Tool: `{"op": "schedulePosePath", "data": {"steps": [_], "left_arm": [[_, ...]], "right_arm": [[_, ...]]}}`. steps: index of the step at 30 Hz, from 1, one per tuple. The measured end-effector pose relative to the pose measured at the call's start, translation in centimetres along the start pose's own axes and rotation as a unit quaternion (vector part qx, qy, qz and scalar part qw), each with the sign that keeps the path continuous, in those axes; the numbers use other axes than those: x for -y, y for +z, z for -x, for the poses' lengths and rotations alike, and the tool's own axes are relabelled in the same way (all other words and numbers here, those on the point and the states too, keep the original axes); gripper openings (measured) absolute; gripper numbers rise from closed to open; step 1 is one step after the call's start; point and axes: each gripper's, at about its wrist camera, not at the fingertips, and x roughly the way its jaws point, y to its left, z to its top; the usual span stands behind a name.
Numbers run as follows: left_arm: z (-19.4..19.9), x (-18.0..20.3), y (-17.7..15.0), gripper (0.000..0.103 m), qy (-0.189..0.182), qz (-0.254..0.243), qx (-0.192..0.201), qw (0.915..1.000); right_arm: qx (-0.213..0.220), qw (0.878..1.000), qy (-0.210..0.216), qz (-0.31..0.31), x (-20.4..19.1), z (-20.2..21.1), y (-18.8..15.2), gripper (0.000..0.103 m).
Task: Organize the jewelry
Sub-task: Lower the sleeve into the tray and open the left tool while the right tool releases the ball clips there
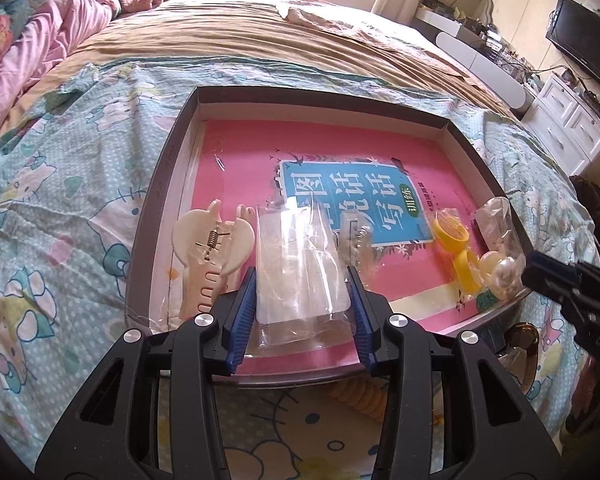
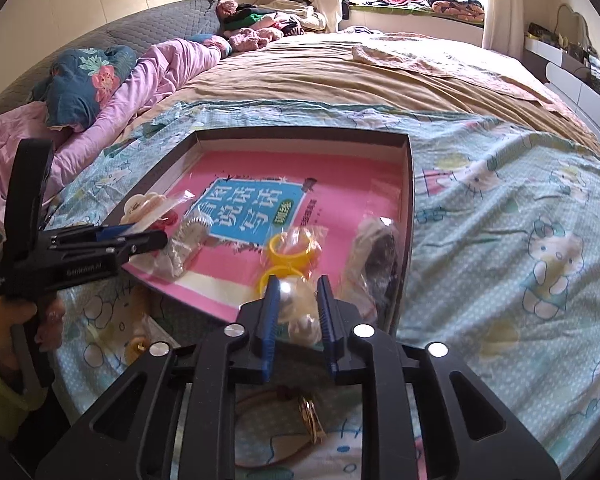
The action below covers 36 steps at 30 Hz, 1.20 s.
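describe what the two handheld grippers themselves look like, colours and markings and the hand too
Both are black plastic frames with triangular cut-outs and round silver bolt heads. The left gripper and right gripper each carry two ribbed blue finger pads. Seen from the right wrist view, the left unit's side bears small white lettering, too blurred to read. The bare hand gripping its black handle shows a yellow-green cuff. No cables are visible.
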Motion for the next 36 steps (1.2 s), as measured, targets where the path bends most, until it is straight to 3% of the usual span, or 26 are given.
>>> {"op": "schedulePosePath", "data": {"steps": [5, 19, 23, 26, 31, 36], "left_arm": [[-0.1, -0.2, 0.1, 0.035, 0.004, 0.001, 0.001, 1.0000], [0.1, -0.3, 0.2, 0.035, 0.011, -0.002, -0.003, 0.9999], [0.5, -0.4, 0.2, 0.035, 0.008, -0.001, -0.001, 1.0000], [0.9, -0.4, 0.4, 0.035, 0.005, 0.002, 0.004, 1.0000], [1.5, -0.4, 0.4, 0.036, 0.004, 0.002, 0.007, 1.0000], [2.3, -0.4, 0.5, 0.046, 0.006, 0.003, 0.013, 0.9999]], "right_arm": [[0.005, 1.000, 0.001, -0.005, 0.1, 0.6, -1.4, 0.030], [-0.011, 1.000, -0.003, -0.012, -0.1, -1.2, -0.5, 0.033], [0.000, 1.000, -0.009, -0.022, -0.1, -0.8, -0.3, 0.063], [0.018, 0.999, -0.016, -0.023, -0.4, 0.1, -0.3, 0.080], [0.032, 0.999, -0.018, -0.035, 0.0, 1.1, -0.2, 0.087], [0.037, 0.999, -0.019, -0.034, -0.1, 1.9, -0.2, 0.090]]}}
